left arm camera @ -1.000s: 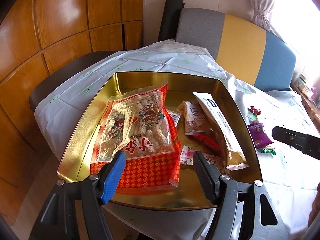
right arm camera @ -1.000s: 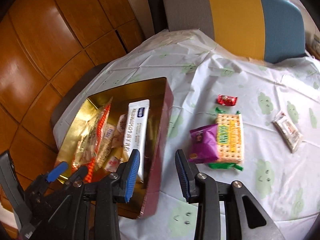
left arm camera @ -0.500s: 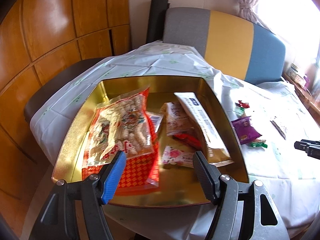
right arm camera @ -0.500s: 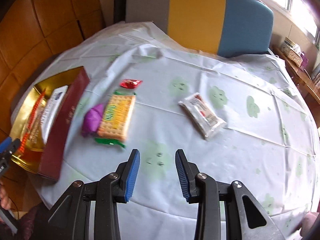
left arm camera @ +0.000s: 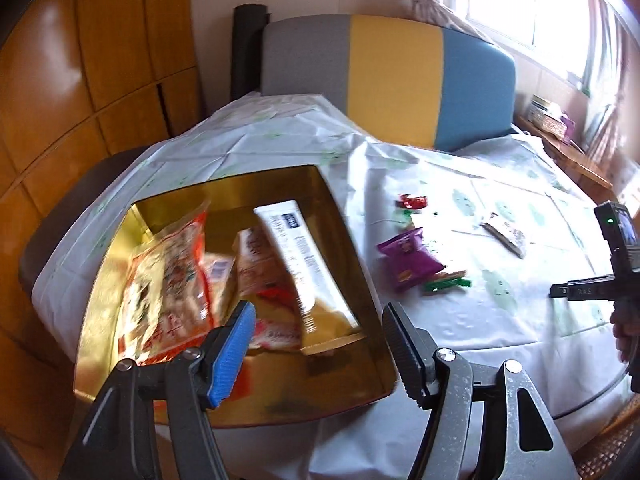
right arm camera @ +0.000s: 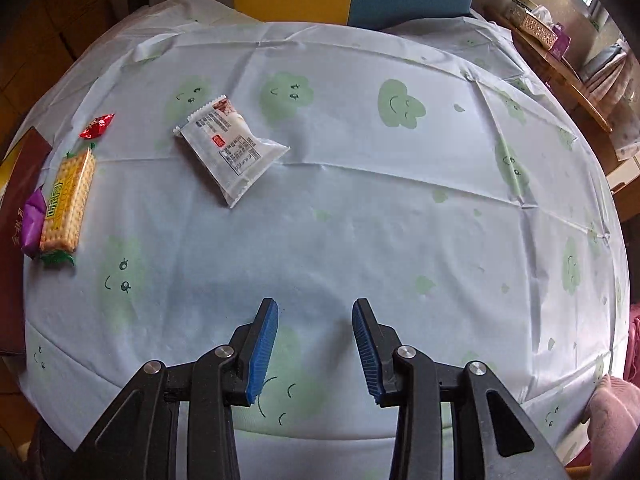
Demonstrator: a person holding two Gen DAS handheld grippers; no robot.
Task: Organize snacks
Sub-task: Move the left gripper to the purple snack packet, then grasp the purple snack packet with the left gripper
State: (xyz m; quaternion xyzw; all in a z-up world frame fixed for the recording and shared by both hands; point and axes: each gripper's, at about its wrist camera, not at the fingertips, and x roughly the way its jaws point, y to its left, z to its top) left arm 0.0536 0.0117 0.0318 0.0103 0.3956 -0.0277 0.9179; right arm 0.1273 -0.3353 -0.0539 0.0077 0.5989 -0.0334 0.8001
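An open gold tin (left arm camera: 224, 184) holds a red-orange snack bag (left arm camera: 168, 276), a long white packet (left arm camera: 304, 256) and smaller packs. My left gripper (left arm camera: 320, 312) hovers over the tin's near right corner, its jaws closing slightly with nothing between them. Right of the tin lie a purple packet (left arm camera: 408, 264), a cracker pack (right arm camera: 68, 200), a red candy (right arm camera: 98, 126) and a white packet (right arm camera: 230, 148). My right gripper (right arm camera: 316, 308) points steeply down at bare tablecloth (right arm camera: 360, 220), open and empty, nearer and to the right of the white packet.
A grey, yellow and blue chair back (left arm camera: 392, 80) stands behind the round table. Wooden panels (left arm camera: 100, 60) line the left wall. A side shelf with a tissue box (right arm camera: 538, 28) is at the far right. A pink sleeve (right arm camera: 612, 412) shows at the near right edge.
The right gripper swept right, away from the tin, and tipped down over the tablecloth. The left gripper shifted right, so the tin now sits further left in its view.
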